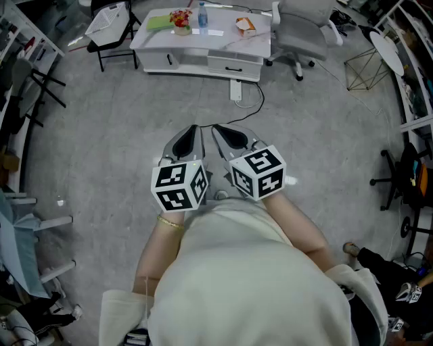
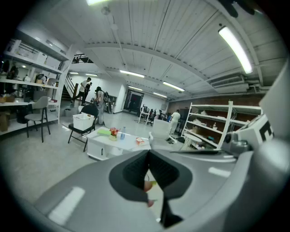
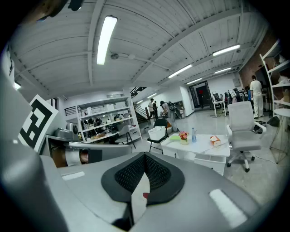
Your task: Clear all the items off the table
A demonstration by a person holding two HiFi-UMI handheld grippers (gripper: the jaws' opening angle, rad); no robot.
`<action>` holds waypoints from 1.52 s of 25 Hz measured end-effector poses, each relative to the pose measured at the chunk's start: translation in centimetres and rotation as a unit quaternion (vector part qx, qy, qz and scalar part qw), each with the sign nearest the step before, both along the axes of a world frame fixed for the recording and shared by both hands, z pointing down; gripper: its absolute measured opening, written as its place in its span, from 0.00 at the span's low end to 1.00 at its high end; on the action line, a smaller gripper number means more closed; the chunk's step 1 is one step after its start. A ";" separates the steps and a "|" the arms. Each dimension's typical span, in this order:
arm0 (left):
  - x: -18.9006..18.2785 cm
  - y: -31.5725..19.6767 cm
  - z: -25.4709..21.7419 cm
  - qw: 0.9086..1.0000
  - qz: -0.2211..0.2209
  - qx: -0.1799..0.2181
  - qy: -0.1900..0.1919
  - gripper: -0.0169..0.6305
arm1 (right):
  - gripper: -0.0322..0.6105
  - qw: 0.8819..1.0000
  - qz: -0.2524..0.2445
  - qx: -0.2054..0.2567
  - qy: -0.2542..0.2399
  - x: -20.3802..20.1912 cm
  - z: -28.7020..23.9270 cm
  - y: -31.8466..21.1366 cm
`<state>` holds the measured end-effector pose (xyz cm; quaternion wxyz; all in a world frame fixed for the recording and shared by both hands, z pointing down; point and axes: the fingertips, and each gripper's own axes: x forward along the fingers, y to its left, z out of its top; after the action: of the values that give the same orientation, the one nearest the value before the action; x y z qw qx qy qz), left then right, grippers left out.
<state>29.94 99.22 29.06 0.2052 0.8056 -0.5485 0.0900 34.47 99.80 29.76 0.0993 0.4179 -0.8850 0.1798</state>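
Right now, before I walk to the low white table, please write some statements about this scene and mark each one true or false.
1. The left gripper and the right gripper are both shut and empty. True.
2. The clear bluish plastic bottle lies on its side on the low white table. False: it stands upright.
3. A small pot of red flowers stands next to the bottle. True.
4. In the head view, the white swivel office chair is at the table's left end. False: it is at the right end.
5. The grippers touch the table. False: grey floor lies between.
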 end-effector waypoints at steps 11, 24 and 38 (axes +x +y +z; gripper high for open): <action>-1.5 -1.1 0.5 1.000 -0.001 -0.007 0.012 0.04 | 0.05 1.000 0.000 -0.010 -0.006 -1.0 0.6 -0.9; -3.9 -6.2 0.4 0.999 0.007 -0.009 0.032 0.04 | 0.05 1.000 0.017 -0.015 -0.014 -2.9 -0.1 -5.8; -9.9 -17.1 -0.2 0.999 0.023 -0.018 0.032 0.04 | 0.05 0.999 0.017 -0.023 -0.016 -9.3 -0.4 -16.3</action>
<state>20.06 82.12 28.91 0.2351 0.8165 -0.5214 0.0793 25.20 83.46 29.32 0.0914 0.4271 -0.8751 0.2084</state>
